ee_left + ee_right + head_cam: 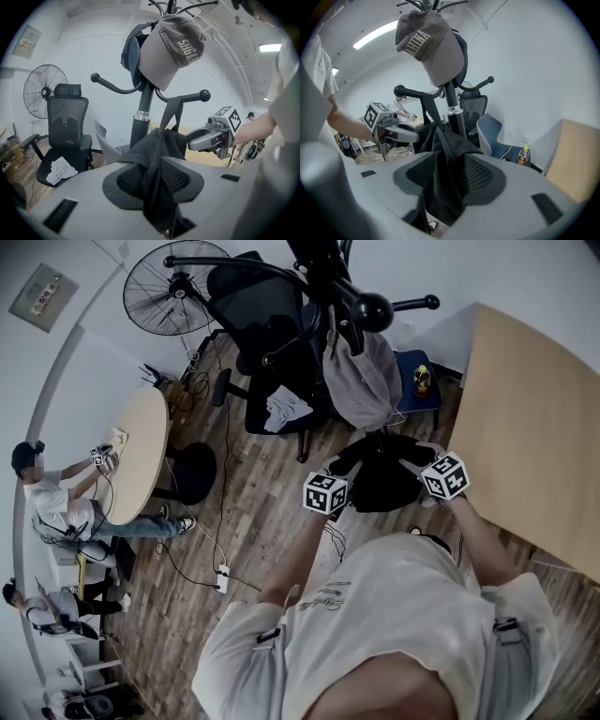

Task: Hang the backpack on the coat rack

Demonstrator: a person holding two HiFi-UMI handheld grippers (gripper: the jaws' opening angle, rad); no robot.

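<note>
While left gripper (153, 176) pinches one backpack (380, 482), right gripper (449, 173) apparently slack.

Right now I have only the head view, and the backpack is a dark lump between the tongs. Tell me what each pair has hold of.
Observer: The left tongs are clamped on a fold of the black backpack.
Operator: Check the right pair.
Observer: The right tongs stand apart, with backpack cloth hanging loose between them.
Operator: Report on the strap.
Observer: The strap runs up to a ball-tipped arm of the coat rack and seems to be looped over it.
</note>
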